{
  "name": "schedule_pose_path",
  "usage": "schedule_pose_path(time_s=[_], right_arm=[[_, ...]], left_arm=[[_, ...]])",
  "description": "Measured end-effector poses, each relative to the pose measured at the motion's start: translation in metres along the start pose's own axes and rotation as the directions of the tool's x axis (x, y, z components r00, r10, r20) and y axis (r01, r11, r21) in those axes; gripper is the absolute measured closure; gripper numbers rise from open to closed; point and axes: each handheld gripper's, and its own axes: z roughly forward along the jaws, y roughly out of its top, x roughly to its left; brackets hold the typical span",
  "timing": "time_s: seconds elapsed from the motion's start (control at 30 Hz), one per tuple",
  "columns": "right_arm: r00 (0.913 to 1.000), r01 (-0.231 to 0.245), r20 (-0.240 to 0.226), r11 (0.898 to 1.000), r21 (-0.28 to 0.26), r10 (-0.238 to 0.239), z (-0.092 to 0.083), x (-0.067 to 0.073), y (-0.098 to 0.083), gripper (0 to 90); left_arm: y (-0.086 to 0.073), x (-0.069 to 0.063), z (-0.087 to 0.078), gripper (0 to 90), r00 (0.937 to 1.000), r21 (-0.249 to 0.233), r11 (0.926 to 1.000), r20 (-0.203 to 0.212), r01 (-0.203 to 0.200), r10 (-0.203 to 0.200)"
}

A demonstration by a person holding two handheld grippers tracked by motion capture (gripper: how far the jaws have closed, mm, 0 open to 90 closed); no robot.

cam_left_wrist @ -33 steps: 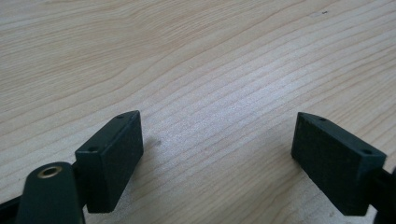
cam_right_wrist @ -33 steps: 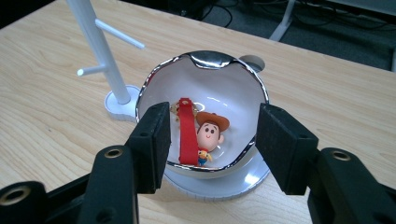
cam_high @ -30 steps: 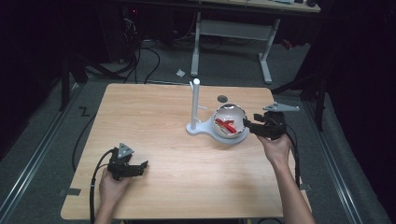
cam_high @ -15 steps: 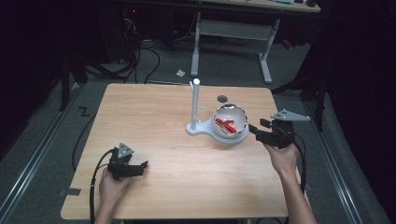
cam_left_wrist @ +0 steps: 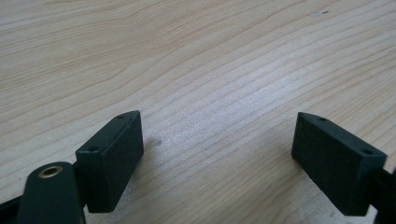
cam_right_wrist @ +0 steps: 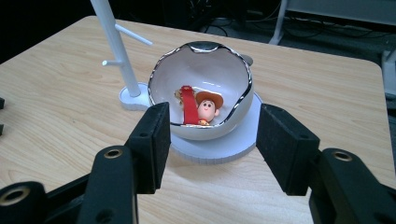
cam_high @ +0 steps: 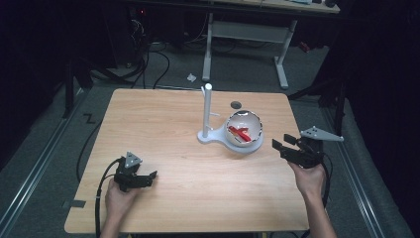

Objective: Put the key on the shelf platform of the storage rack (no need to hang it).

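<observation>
At the near left of the wooden table (cam_high: pixel 163 119) we hold the left gripper (cam_high: pixel 148 176) low over the bare board, its cable trailing off the near edge. In the left gripper view its two black pads (cam_left_wrist: pixel 112 158) stand wide apart with nothing but wood grain between them.

Moving right, past the middle of the table, we see a white stand (cam_high: pixel 207 111): a thin upright post with short pegs, rising from a flat white base that spreads out to the right. On that base sits the bowl (cam_high: pixel 243 130), white inside with a shiny, jagged rim like a cracked eggshell. It stands upright, just right of the post. Inside it lies a small toy figure (cam_right_wrist: pixel 201 108) with a brown hat and a red strip beside its face; from above it reads as a red patch (cam_high: pixel 238 133) in the bowl. A small dark round spot (cam_high: pixel 236 105) marks the table just beyond the bowl.

Farther right, near the table's right edge, we hold the right gripper (cam_high: pixel 278 146), pointing left toward the bowl and clear of it. In the right gripper view its jaws stand apart, framing the bowl (cam_right_wrist: pixel 203 93) ahead; the pads (cam_right_wrist: pixel 152 140) touch neither the bowl nor the base, and nothing is between them.
</observation>
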Motion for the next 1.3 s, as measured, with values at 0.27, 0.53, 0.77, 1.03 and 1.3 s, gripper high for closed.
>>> schedule_pose_path(time_s=[0.27,0.53,0.77,1.03,1.3], right_arm=[[0.9999,-0.009,-0.014,1.000,-0.021,0.009,-0.011,0.002,-0.011,45.3],[0.9996,-0.014,-0.027,0.999,-0.038,0.013,-0.017,0.008,-0.021,45.2],[0.9990,-0.020,-0.041,0.999,-0.041,0.018,-0.019,0.012,-0.030,45.2],[0.9980,-0.022,-0.060,0.999,-0.038,0.019,-0.016,0.018,-0.038,45.1],[0.9963,-0.018,-0.084,0.999,-0.037,0.015,-0.011,0.025,-0.044,45.0]], left_arm=[[0.000,0.000,0.000,17.0,1.0000,-0.001,1.0000,0.000,0.000,0.000],[0.000,0.000,0.000,17.0,1.0000,-0.001,1.0000,-0.001,-0.002,0.002],[0.000,0.000,0.000,17.0,1.0000,-0.001,1.0000,-0.001,-0.002,0.002],[0.000,0.000,0.000,17.0,1.0000,-0.001,1.0000,-0.001,-0.002,0.002],[0.000,0.000,0.000,17.0,1.0000,-0.001,1.0000,-0.001,-0.002,0.002]])
